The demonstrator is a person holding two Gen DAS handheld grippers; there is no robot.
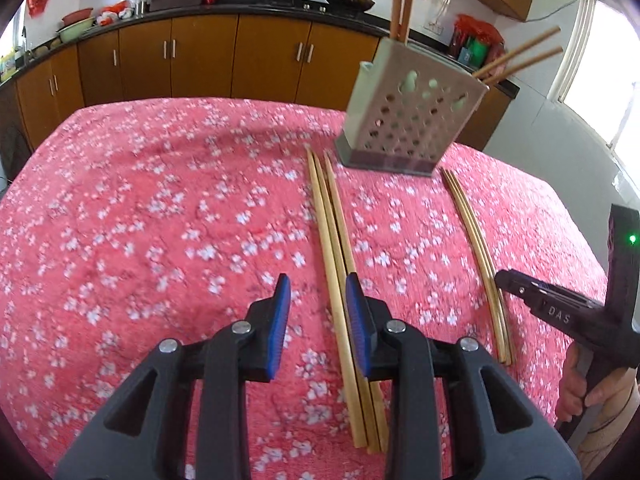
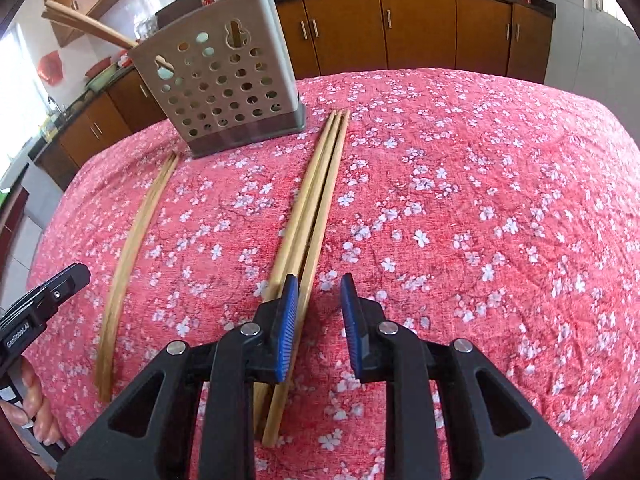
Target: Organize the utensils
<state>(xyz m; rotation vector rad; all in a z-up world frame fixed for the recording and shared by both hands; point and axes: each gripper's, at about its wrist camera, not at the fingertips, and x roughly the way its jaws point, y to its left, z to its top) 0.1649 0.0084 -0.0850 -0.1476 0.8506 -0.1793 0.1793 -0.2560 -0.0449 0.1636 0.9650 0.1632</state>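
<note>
Both chopstick bundles [image 1: 340, 240] [image 2: 132, 236] lie lengthwise, far ends toward the holder [image 1: 404, 120].

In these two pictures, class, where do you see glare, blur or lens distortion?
Left wrist view: window blown out white, tablecloth slightly blurred, counter bowed. Right wrist view: left window glares, chopsticks curve near the edge; dark corners in both.

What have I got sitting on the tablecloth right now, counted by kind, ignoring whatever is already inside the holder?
Chopsticks lying on the tablecloth: 6 (left bundle of 3, right bundle of 3)
Utensil holder: 1
Total: 7
</note>
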